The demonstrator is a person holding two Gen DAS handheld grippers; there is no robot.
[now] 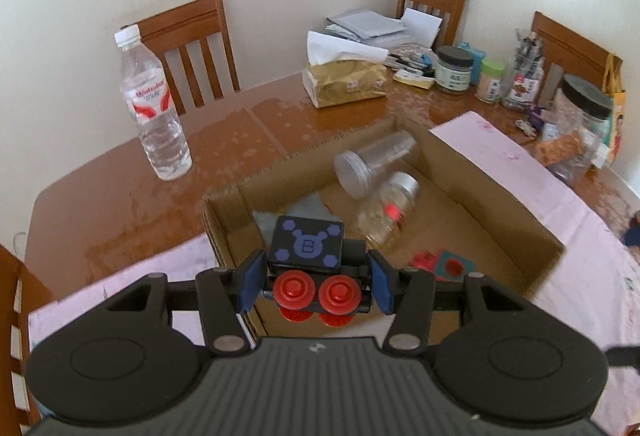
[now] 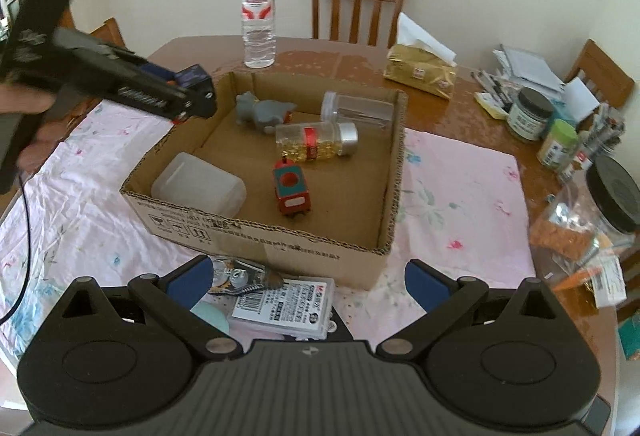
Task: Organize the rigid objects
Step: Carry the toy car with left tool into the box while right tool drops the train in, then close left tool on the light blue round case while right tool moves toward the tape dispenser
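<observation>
Left gripper (image 1: 314, 278) clamped on a small black toy vehicle (image 1: 308, 248), pads pressing its two sides. Toy hangs over the near-left corner of the cardboard box (image 2: 276, 240), just past the rim, not yet down inside.

Right gripper (image 2: 308, 282) spread wide, nothing between the pads. It hovers outside the box over the pink cloth (image 2: 460, 188); below it lie a labelled flat packet (image 2: 288, 306) and a blister card (image 2: 236, 276), both outside the box.

The step, as I read it: drop the toy into the box.
- Carry it further in from the corner before opening; released here it could catch the cardboard wall or tip out onto the cloth.
- Floor ahead of the left tongs looks free; further ahead lie a grey animal figure (image 2: 264, 112), a clear jar (image 1: 372, 160) on its side and a bottle with gold contents (image 2: 316, 142), also lying down. A red toy block (image 2: 291, 192) sits ahead and to the right, a milky plastic tub (image 2: 200, 184) in the near corner.
- Lower first, then open. A drop from height may set it rolling on its wheels.

The toy: boxy, black; purple panel on top with hexagons and a "B" emblem; two red round studs face the camera, red wheels below. Hard plastic, I'd judge; squeeze holds it square.
</observation>
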